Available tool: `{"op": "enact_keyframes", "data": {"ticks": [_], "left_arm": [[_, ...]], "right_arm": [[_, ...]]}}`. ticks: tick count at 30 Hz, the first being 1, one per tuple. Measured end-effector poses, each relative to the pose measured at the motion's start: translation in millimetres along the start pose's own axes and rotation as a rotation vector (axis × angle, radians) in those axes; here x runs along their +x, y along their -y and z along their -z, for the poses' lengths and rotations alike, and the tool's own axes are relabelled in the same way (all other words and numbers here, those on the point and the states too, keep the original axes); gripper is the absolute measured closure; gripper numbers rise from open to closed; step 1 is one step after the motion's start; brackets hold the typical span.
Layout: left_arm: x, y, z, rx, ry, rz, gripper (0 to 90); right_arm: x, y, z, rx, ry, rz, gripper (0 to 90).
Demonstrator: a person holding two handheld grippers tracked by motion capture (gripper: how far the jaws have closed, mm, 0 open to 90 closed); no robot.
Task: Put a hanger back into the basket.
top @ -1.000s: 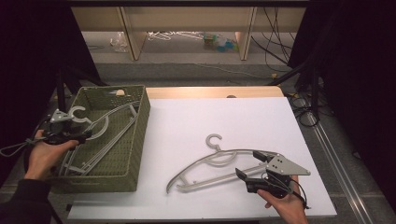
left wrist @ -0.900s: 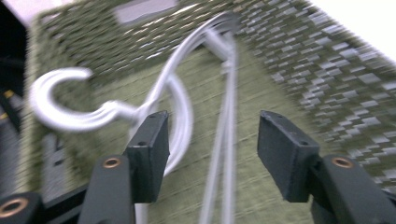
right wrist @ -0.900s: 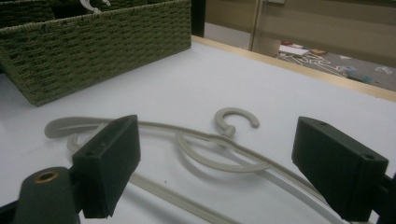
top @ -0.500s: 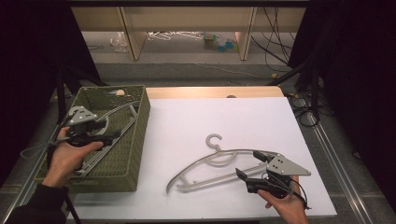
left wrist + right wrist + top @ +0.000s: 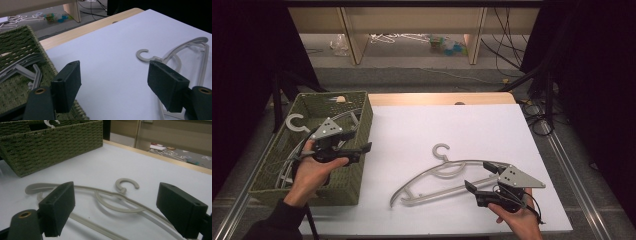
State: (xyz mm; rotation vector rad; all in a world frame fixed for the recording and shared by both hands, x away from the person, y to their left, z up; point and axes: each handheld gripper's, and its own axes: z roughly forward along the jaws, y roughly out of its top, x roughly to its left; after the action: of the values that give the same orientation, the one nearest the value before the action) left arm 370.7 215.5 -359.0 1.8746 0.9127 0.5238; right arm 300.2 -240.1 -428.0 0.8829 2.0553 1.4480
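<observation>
Hanger lies flat near the tabletop's front edge, right of centre, with the right gripper wide open at its right end, apparently not touching yet. Left gripper, wide and empty, hovers over the basket rim. Risk, I'd say: closing on that thin, flat arm could pinch only one rail or skid it away.

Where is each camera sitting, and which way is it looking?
High view: above the table, looking down on the basket, the hanger, both hands.
Left gripper view: rides the left gripper, over the basket's edge, facing the hanger.
Right gripper view: rides the right gripper, low, facing hanger and basket.
All views share the hanger.
</observation>
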Motion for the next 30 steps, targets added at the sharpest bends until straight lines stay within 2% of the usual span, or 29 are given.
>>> {"op": "enact_keyframes", "data": {"ticks": [1,4,6,7,8,9,11,12,14,16,18,22,23,24,27,28,30], "left_arm": [[-1.6,-0.8,-1.0,0.000,0.000,-0.016,26.7],[-8.2,-1.5,-4.4,-0.006,0.004,-0.024,26.1],[-12.1,-1.5,-7.1,-0.019,0.006,-0.030,25.8],[-14.0,-1.2,-8.5,-0.023,0.010,-0.029,25.7],[-16.6,-1.0,-10.4,-0.022,0.016,-0.036,25.5],[-21.9,-0.1,-13.2,-0.022,0.027,-0.037,25.2],[-28.1,1.2,-16.3,-0.027,0.033,-0.039,24.8],[-29.3,1.5,-17.0,-0.028,0.033,-0.039,24.8],[-34.3,2.8,-21.0,-0.035,0.046,-0.048,24.5],[-39.4,4.5,-24.4,-0.037,0.057,-0.040,24.3],[-44.0,6.0,-27.3,-0.039,0.066,-0.050,24.2],[-57.7,12.0,-31.9,-0.041,0.082,-0.061,23.2],[-62.8,14.4,-33.2,-0.040,0.092,-0.060,23.1],[-64.4,15.3,-33.9,-0.038,0.099,-0.058,22.9],[-73.5,20.5,-37.7,-0.019,0.122,-0.067,22.4],[-76.9,22.7,-39.9,-0.005,0.130,-0.064,21.9],[-81.6,25.7,-43.7,0.009,0.135,-0.065,21.5]], "right_arm": [[0.0,0.0,0.1,0.000,-0.001,0.001,16.3],[0.7,-0.3,1.4,0.020,-0.010,-0.015,16.4],[-0.9,-0.5,1.3,-0.001,-0.006,0.000,16.3],[0.2,0.1,0.1,-0.007,-0.022,-0.028,16.3],[-0.2,0.0,0.4,-0.004,-0.022,-0.025,16.3],[-1.8,0.0,-0.2,-0.015,-0.010,-0.002,16.3],[-2.1,-0.1,0.3,-0.004,-0.008,0.003,16.3],[-1.0,0.0,0.2,0.003,-0.015,-0.015,16.3],[-2.7,0.2,-0.8,-0.006,-0.011,0.002,16.3],[-2.0,1.0,-1.1,-0.001,-0.027,-0.025,16.3],[-4.3,0.7,0.5,-0.001,-0.011,-0.002,16.2],[-3.9,0.3,0.2,-0.002,-0.009,0.000,16.2],[-1.8,0.2,0.1,0.008,-0.019,-0.022,16.2],[-2.9,-0.1,-0.5,-0.008,-0.010,0.006,16.2],[-1.9,-0.4,-0.8,-0.005,-0.008,0.003,16.2],[-1.0,-0.4,-1.3,-0.008,-0.023,-0.011,16.2],[-1.0,-1.1,-0.1,-0.008,-0.010,0.007,16.2]]}}
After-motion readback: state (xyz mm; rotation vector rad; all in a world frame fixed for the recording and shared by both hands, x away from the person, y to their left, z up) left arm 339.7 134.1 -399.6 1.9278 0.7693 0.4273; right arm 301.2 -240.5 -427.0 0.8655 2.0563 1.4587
